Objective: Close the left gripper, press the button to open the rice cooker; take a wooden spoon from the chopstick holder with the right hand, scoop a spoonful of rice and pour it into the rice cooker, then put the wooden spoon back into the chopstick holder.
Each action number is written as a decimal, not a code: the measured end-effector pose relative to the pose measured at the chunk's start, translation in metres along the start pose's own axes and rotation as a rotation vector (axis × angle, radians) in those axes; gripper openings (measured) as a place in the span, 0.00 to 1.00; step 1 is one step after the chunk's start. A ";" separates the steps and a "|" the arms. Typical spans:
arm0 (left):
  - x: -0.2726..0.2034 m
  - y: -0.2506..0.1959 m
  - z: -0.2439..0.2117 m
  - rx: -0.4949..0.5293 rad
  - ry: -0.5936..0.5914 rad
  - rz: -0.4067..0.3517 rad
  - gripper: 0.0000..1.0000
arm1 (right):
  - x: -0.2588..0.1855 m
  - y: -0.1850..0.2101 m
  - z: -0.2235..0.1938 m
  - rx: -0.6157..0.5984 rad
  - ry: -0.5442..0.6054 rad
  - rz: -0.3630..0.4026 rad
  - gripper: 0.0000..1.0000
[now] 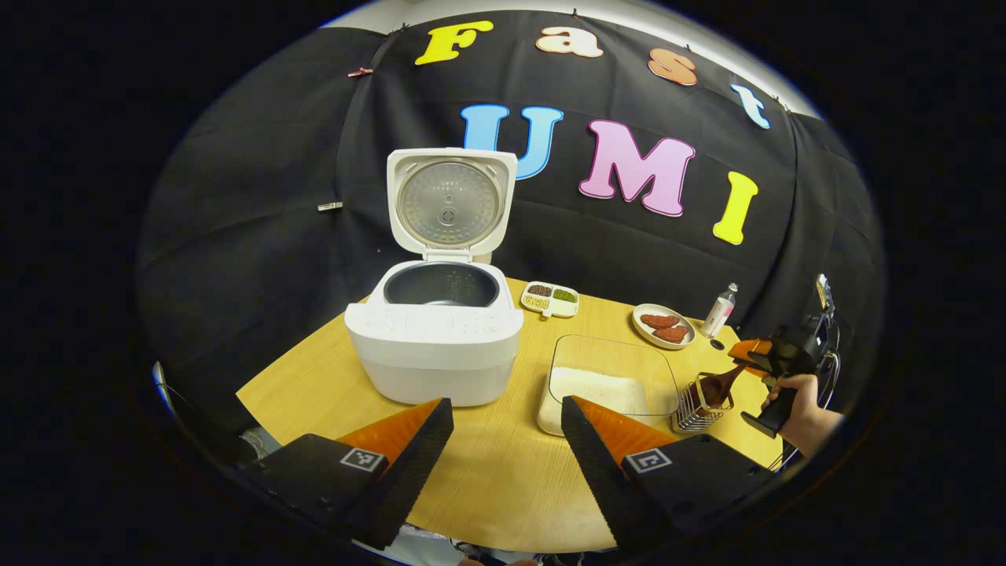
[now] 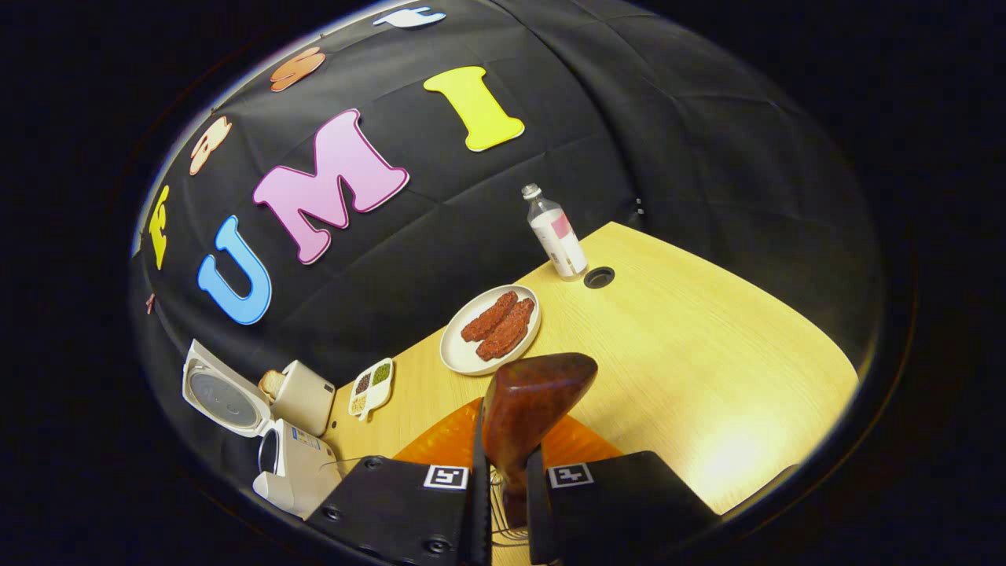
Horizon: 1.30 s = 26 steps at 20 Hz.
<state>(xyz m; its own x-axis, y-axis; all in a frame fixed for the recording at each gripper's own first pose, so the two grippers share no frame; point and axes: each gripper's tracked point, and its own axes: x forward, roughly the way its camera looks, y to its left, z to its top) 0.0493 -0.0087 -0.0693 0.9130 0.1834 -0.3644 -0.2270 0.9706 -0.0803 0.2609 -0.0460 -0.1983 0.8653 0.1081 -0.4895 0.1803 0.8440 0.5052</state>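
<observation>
- Rice cooker [image 1: 435, 338] on the wooden table [image 1: 503, 472], left of centre, lid [image 1: 449, 200] up and standing vertical, inner pot [image 1: 442, 284] visible and dark; no rice can be made out inside.
- In right gripper view the rice cooker [image 2: 295, 468] sits at the far left edge, lid [image 2: 220, 393] open.
- Left gripper [image 1: 507, 440] hangs near the table's front edge, jaws spread wide, nothing between them.
- Right gripper [image 2: 503, 479] clenched on the wooden spoon [image 2: 530, 409], both fingers pressing its handle; spoon end sticks up past the fingertips.
- In left gripper view the right gripper [image 1: 774, 358] is at the right of the table, held by a hand [image 1: 802, 413], with the wooden spoon [image 1: 719, 385] still down in the chopstick holder [image 1: 702, 405].
- Chopstick holder is a wire basket, just right of the glass rice container [image 1: 609, 381].
- Rice container holds white rice, sits right of the cooker, near.
- Small divided dish [image 1: 550, 299] with grains just right of the cooker, farther back.
- Plate [image 1: 664, 326] with two reddish pieces far right; bottle [image 1: 719, 310] upright beside it, near the wall.
- Right gripper view: plate [image 2: 491, 330], bottle [image 2: 556, 234], divided dish [image 2: 371, 387]; a toaster-like box [image 2: 302, 397] behind the cooker.
</observation>
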 end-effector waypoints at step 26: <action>0.046 0.054 0.332 0.127 -0.386 -0.057 0.94 | -0.194 -0.071 0.047 -0.247 -0.225 -0.234 0.98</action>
<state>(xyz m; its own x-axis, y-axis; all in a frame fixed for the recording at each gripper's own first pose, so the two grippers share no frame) 0.1918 0.1037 0.2179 0.9885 0.1503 0.0145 -0.1508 0.9880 0.0338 0.1018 -0.1518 -0.1056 0.8997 -0.1965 -0.3898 0.2908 0.9357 0.1995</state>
